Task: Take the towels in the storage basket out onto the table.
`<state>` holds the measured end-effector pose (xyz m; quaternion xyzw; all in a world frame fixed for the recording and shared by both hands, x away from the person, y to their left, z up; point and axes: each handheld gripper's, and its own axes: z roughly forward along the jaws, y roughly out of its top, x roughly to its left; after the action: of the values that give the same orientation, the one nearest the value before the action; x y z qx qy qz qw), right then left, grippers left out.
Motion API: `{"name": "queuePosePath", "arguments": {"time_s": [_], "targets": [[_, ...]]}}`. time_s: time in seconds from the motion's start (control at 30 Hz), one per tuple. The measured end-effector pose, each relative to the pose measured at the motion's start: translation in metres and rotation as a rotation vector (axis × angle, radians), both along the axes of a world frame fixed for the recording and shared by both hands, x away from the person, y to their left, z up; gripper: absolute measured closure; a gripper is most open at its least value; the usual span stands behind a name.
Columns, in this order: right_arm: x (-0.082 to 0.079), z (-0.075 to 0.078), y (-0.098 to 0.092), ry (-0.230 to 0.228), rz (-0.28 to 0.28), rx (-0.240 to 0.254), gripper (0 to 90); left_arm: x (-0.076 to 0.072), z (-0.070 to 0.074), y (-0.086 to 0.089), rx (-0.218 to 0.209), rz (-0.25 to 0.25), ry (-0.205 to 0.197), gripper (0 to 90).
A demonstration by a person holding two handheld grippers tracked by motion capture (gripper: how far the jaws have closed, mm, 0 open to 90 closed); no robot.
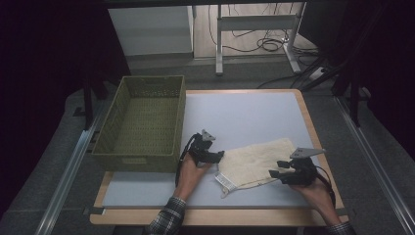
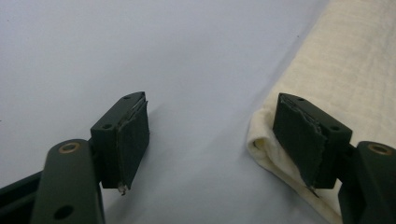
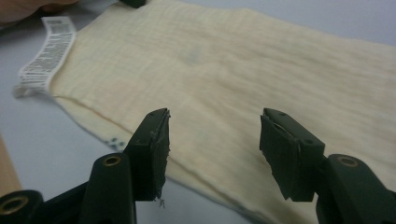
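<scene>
Cream cloth, one; basket, one.

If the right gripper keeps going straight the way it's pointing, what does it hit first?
Most likely the cream cloth: the right gripper has open jaws aimed straight over its near edge, with nothing else in between.

A cream-coloured cloth is lying flat on the pale table top, on the near right part, folded over on itself into a rough rectangle and turned slightly askew. Its weave is showing a fine ribbed texture. A white care label with printed lines is sticking out from its near left corner and resting on the table. Along the left side, the folded edge is bulging up in a soft roll, with the layers underneath peeking out slightly.
</scene>
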<state>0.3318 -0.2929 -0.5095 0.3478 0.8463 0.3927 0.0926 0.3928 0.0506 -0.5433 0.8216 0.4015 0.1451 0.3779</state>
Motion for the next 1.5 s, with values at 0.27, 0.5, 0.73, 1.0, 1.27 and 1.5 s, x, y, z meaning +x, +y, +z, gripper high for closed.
{"name": "queuePosePath", "arguments": {"time_s": [0.27, 0.5, 0.73, 1.0, 1.27, 1.5], "targets": [[-0.021, -0.008, 0.047, 0.019, 0.121, -0.013, 48.4, 0.0, 0.0, 0.0, -0.003, 0.0, 0.002, 27.3], [-0.033, -0.009, 0.086, 0.035, 0.217, -0.007, 49.7, 0.0, 0.0, 0.0, -0.007, 0.003, 0.005, 27.4], [-0.036, -0.011, 0.123, 0.037, 0.287, -0.016, 49.7, 0.0, 0.0, 0.0, -0.004, 0.001, 0.001, 27.5], [-0.039, -0.017, 0.152, 0.018, 0.321, -0.077, 49.8, 0.0, 0.0, 0.0, -0.007, 0.003, -0.001, 27.8], [-0.045, -0.017, 0.159, -0.063, 0.262, -0.165, 72.3, 0.0, 0.0, 0.0, 0.002, -0.002, -0.006, 29.4], [-0.04, -0.017, 0.155, -0.036, 0.26, -0.137, 85.4, -0.006, 0.002, -0.003, -0.025, -0.071, -0.008, 58.0]]}}
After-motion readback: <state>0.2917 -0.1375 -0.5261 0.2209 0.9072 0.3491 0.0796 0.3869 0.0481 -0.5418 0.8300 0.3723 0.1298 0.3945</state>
